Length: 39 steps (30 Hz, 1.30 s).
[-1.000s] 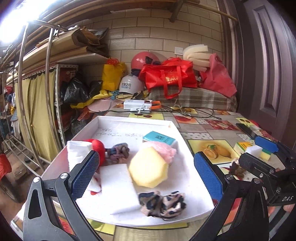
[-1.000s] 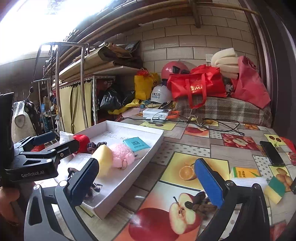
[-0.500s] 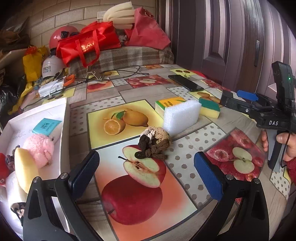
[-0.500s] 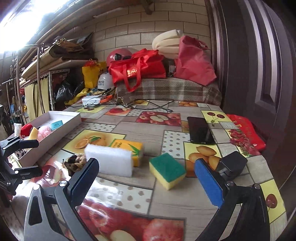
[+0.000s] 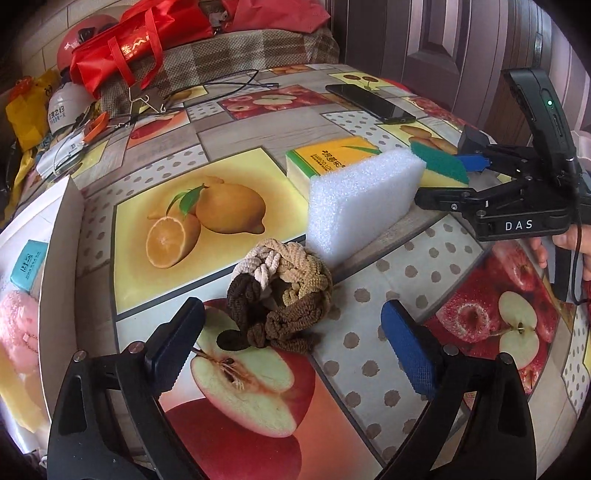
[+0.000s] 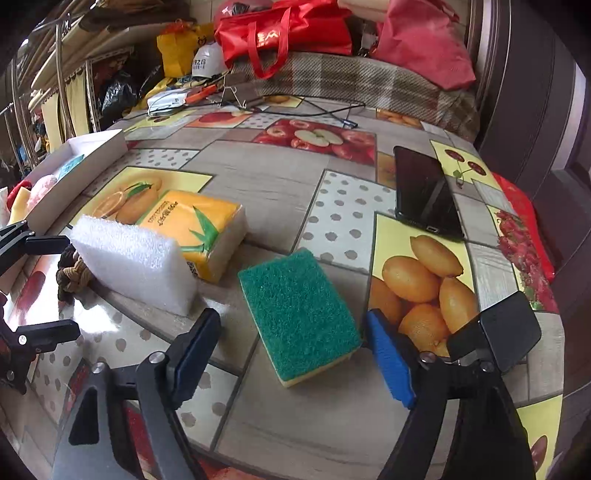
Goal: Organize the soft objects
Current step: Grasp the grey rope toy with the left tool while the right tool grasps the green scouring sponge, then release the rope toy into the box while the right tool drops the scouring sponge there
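Note:
My left gripper (image 5: 291,343) is open, its jaws on either side of a braided brown and beige scrunchie (image 5: 280,295) on the table, just short of it. My right gripper (image 6: 291,350) is open around the near end of a green and yellow sponge (image 6: 299,314). A white foam block (image 5: 362,195) (image 6: 133,258) and a yellow tissue pack (image 5: 328,158) (image 6: 195,229) lie between them. The white tray (image 5: 59,258) (image 6: 85,162) at the left holds a pink puff (image 5: 14,317), a yellow sponge and a teal pack (image 5: 29,262).
A black phone (image 6: 424,192) (image 5: 369,103) lies at the far right of the table. Cables (image 5: 221,88), red bags (image 6: 280,29) and helmets crowd the far edge. The table edge runs close on the right.
Both grippers swung from the tray to the right part of the table. The left closed in on the scrunchie. The right closed in on the green sponge.

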Tool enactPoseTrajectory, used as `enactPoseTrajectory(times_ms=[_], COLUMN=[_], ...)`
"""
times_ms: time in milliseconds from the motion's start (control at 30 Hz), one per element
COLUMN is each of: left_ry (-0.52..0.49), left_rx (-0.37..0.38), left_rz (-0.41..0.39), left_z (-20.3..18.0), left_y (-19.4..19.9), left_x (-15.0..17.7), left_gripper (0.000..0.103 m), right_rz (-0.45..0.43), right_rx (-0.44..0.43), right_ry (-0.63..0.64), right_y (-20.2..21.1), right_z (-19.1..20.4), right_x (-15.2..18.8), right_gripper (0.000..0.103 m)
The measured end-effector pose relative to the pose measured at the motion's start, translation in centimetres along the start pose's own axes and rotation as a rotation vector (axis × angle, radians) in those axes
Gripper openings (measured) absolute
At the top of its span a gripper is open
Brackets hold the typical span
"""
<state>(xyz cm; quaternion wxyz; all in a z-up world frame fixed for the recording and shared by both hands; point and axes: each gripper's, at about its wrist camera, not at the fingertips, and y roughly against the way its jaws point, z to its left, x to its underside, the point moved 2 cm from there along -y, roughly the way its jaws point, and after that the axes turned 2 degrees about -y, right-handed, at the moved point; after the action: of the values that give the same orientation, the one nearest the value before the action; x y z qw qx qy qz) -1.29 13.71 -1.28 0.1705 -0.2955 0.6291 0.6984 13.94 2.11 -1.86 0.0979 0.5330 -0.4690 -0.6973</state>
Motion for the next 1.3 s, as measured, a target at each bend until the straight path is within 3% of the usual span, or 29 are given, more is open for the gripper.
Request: enactPoseTrajectory(times_ms=[67,133,200,300,433,600,733,900,1300], left_ry=[0.003,0.005,0.01,0.026,0.01,0.015,0.064,0.127,0.143], left_rx=[-0.006,0.0,-0.004,-0.009,-0.064,-0.155,-0.201,-0.201,-0.225], left_rz=[-0.003,-0.014,-0.036,-0.056,-0.169,-0.416,-0.547,-0.562,-0.553], left_z=[0.2,0.2,0.4,0.7,0.2,0.0,0.7,2.0,3.0], left_y=[-0.2,-0.2,0.2,0.6,3.0,7.7,10.3,11.4,13.1], left_x=[-0.4,-0.7,-0.8,-0.7,-0.4,0.8,2.1,3.1,5.6], left_gripper=[0.093,0.08,0.044,0.036,0.036,0.036,0.036,0.036,0.036], right_rz=[0.0,-0.005,-0.013,-0.025,-0.121,-0.309,-0.436,-0.492,-0.473], right_rx=[-0.015,-0.016,-0.014,0.015,0.059,0.152,0.146,0.109,-0.081], right_ry=[-0.023,-0.038,-0.036,-0.024,-0.031,-0.082,-0.114,-0.056,0.104], right_y=[0.1,0.3,0.5,0.7,2.6,6.0,8.7,10.3,9.3], right_z=[-0.4,-0.7,-0.6,-0.4,-0.5,-1.2,-0.9,2.6,13.2], right_x=[0.0,0.1,0.0,-0.1,-0.1,0.2,1.5,2.5,2.0], right_gripper=[0.072,0.064,0.051,0.044,0.043,0.043,0.043,0.043,0.043])
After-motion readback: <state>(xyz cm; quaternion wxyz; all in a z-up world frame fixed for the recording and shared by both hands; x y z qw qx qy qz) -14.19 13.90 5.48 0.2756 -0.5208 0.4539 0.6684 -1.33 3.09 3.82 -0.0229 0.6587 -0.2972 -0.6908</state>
